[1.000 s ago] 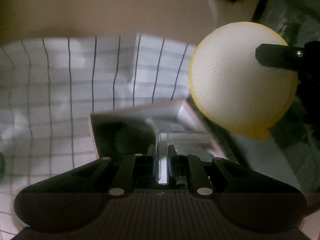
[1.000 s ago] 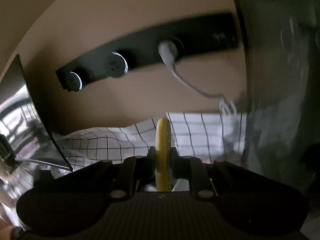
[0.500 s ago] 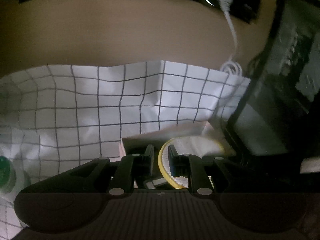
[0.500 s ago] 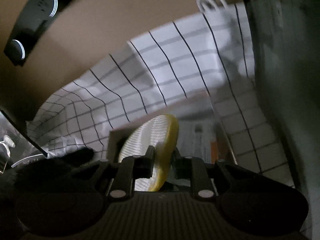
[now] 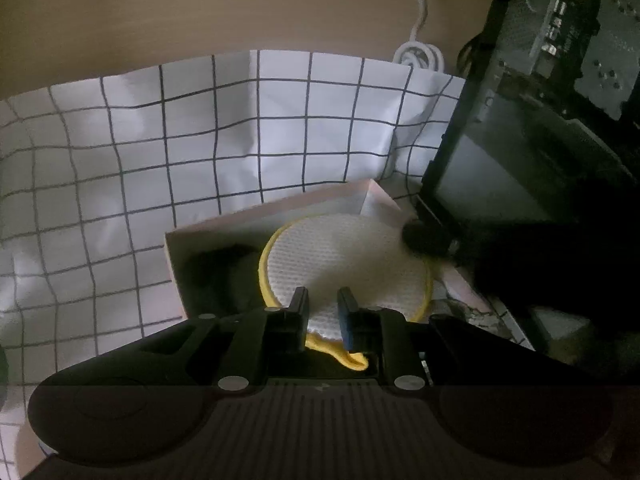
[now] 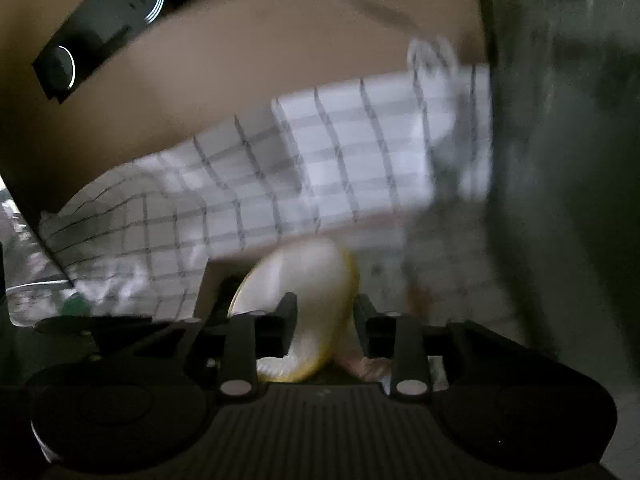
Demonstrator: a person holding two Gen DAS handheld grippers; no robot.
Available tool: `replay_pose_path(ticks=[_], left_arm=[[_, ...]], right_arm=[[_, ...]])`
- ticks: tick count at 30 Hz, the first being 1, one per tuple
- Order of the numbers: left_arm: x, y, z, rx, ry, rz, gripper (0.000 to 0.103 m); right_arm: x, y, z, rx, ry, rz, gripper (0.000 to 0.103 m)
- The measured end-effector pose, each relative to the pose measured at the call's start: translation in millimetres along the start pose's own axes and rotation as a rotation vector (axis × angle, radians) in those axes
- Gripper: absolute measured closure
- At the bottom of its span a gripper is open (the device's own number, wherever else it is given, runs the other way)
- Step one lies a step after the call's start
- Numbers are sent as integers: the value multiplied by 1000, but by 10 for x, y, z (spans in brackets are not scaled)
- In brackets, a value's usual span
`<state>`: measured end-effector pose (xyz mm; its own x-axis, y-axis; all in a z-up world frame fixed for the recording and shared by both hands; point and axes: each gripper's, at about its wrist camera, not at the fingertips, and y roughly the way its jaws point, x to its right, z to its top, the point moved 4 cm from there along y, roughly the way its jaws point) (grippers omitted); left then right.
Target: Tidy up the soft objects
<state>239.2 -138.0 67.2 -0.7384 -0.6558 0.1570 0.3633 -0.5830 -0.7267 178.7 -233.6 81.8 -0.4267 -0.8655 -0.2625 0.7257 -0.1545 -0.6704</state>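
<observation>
A round white pad with a yellow rim (image 5: 340, 260) lies in a shallow pale box (image 5: 240, 220) on the checked cloth. A dark soft lump (image 5: 224, 272) fills the box's left part. My left gripper (image 5: 323, 300) has the pad's near edge bunched between its fingers; its jaws are easing open. At the pad's far right edge sits my right gripper's dark fingertip (image 5: 420, 236). In the blurred right wrist view the pad (image 6: 304, 288) leans against the left finger of my right gripper (image 6: 326, 312). Those jaws are opening, with a gap beside the right finger.
The white cloth with black grid lines (image 5: 160, 160) covers the table up to a tan wall. A dark glass-sided case (image 5: 540, 120) stands close on the right. A coiled white cable (image 5: 418, 54) lies behind the cloth. A black socket strip (image 6: 100, 40) is on the wall.
The right gripper came down with the pad from the air into the box, and its jaws parted. The pad's near edge now sits between the left fingers, which earlier held a thin clear strip.
</observation>
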Motion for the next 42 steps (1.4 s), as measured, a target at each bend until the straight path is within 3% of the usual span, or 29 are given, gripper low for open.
replay_pose_path(ticks=[2,4,10,15,21,25,27,31,36,42], left_arm=[[22,7,-3,4,6,6,83],[55,40,20,5,20,13,83],[49,121,72,9,27,11,83],[16,109,78,-4,11,3,83],[-95,-27,-10,-23,-43,-23,83],[-91,-10,-39,-6,-35,-24,83],[-108,-36,-24,16,-54,-37,83],[-220,-275,-50,90,-89,-68,83],[-407,-801,-91,214,-89,-18,82],[-547,-1337,-706,299,-138,30,82]], right_arm=[[-47,-52,46,53,-30,-34,65],[-64,-50,85,60,-26,-2,60],[55,23,115,5,82,58,60],[102,70,44,-22,53,-14,60],[219,378,-209,-151,99,21,60],[229,409,-298,-162,103,8,57],[221,418,-310,-176,80,-34,46],[215,271,-314,-164,79,-65,45],[111,-210,-260,-56,77,-111,45],[-180,-582,-471,-21,-13,-116,41]])
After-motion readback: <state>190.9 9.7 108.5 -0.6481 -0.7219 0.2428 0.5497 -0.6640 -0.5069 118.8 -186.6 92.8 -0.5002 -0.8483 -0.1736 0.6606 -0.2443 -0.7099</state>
